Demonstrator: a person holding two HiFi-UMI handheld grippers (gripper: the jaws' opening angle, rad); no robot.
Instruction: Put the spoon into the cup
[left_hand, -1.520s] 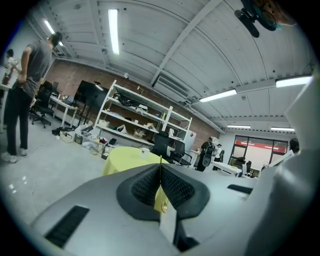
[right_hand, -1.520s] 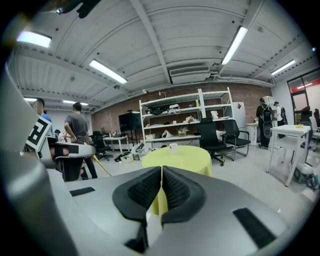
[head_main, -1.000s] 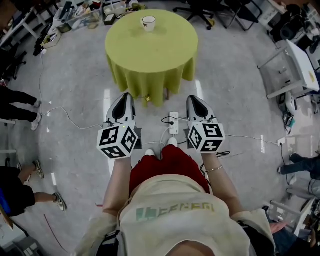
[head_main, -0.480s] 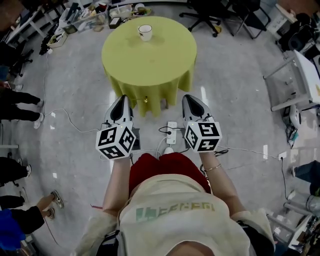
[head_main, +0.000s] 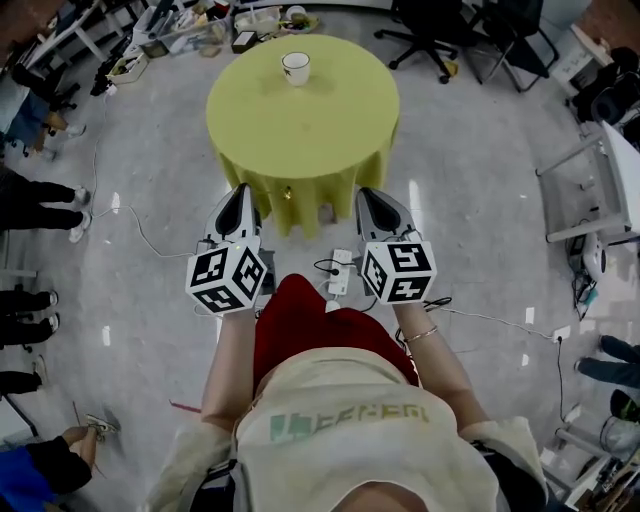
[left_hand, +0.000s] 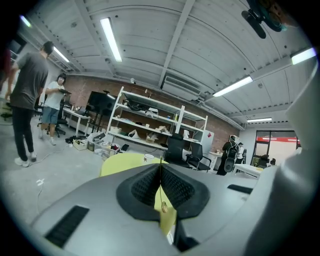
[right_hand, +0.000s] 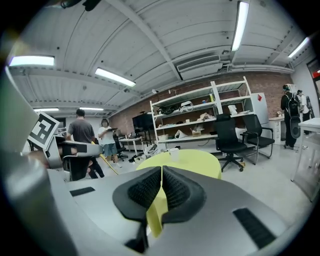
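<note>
A white cup (head_main: 295, 68) stands near the far edge of a round table with a yellow-green cloth (head_main: 300, 125). No spoon shows in any view. My left gripper (head_main: 240, 194) and right gripper (head_main: 367, 196) are held side by side in the air, short of the table's near edge. Both are shut with nothing between the jaws. In the left gripper view the shut left gripper (left_hand: 160, 169) points at the table (left_hand: 122, 164) and the small cup (left_hand: 148, 158). The right gripper (right_hand: 161, 171) likewise faces the cup (right_hand: 173, 152) on the table (right_hand: 192, 160).
A power strip (head_main: 341, 271) with cables lies on the floor by the person's feet. Office chairs (head_main: 432, 28) stand beyond the table on the right, cluttered benches (head_main: 180, 30) at the back left. People (left_hand: 27, 100) stand to the left, and shelving (right_hand: 200, 120) lines the far wall.
The person has stepped a little toward the table, so its near edge sits closer to both grippers. Both grippers stay shut. The bystanders at the left have shifted.
</note>
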